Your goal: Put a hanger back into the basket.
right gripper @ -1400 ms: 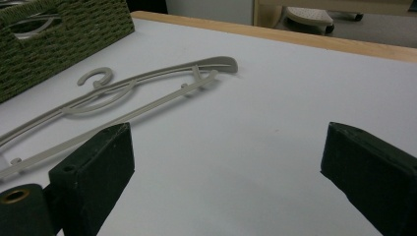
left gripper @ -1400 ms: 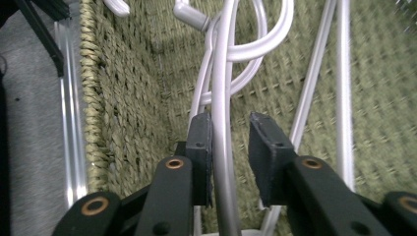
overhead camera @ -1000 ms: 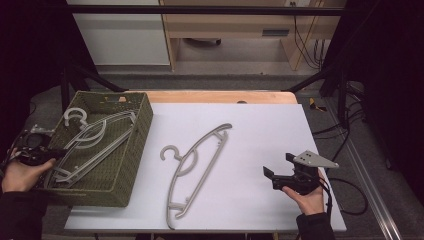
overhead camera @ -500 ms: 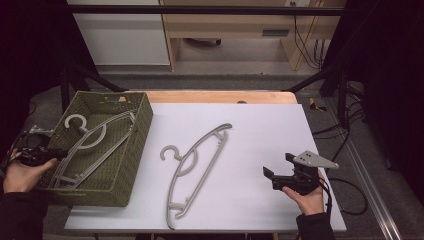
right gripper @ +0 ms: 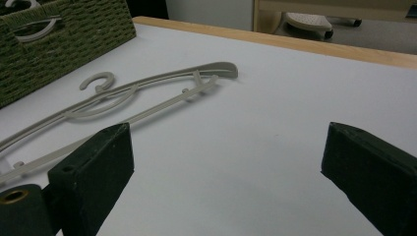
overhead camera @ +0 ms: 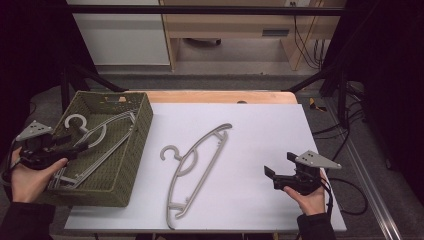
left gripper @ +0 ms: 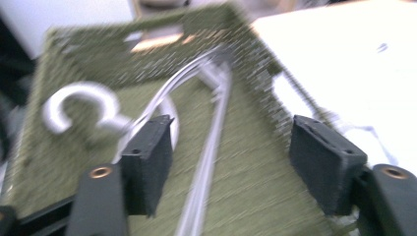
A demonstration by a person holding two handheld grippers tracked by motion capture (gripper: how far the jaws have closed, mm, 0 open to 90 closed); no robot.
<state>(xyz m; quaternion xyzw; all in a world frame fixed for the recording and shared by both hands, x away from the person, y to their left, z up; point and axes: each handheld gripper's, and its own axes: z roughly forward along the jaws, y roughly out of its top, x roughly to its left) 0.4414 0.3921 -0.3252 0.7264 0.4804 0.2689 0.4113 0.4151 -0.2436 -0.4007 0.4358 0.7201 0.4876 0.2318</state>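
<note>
One hanger (overhead camera: 95, 142) lies in green basket (overhead camera: 135, 160) at left; left gripper (overhead camera: 62, 148) jaws just opening, clear of it. Second hanger (overhead camera: 195, 167) waits mid-table. Right gripper (overhead camera: 278, 171) agape, empty, near right. Half done.

Bench (overhead camera: 260, 150): white top, wooden strip along the far edge. Directly on it: one green woven basket (overhead camera: 131, 165) at the left edge, overhanging it slightly; one grey plastic hanger (overhead camera: 192, 167) lying flat near the middle, hook toward the basket.
</note>
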